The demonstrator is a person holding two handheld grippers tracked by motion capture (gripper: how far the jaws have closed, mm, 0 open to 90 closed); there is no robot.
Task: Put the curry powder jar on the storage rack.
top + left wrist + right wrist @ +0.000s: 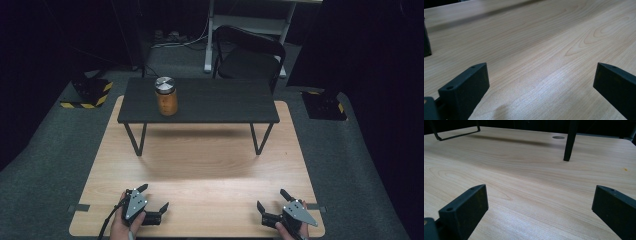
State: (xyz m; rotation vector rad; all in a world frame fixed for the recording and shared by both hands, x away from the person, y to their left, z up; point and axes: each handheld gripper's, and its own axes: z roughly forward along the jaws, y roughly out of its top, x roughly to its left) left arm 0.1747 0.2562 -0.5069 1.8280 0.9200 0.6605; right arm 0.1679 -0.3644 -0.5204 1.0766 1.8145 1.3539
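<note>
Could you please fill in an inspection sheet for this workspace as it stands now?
Surface: light wooden table, bare in front; a small black shelf stands on its far half.
Job's things: amber jar with a silver lid, upright on the shelf's left part.
Clutter: nothing seen.
Grippers: left tool and right tool both open, low over the near edge, holding nothing.
Cables: one trails from the left tool; more lie on the floor behind.
Surroundings: grey carpet, black folding chair, dark curtains.

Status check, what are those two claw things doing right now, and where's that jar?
Left gripper and right gripper open, empty, at near table edge. Jar upright on black shelf, lid on. Nothing blocking.
</note>
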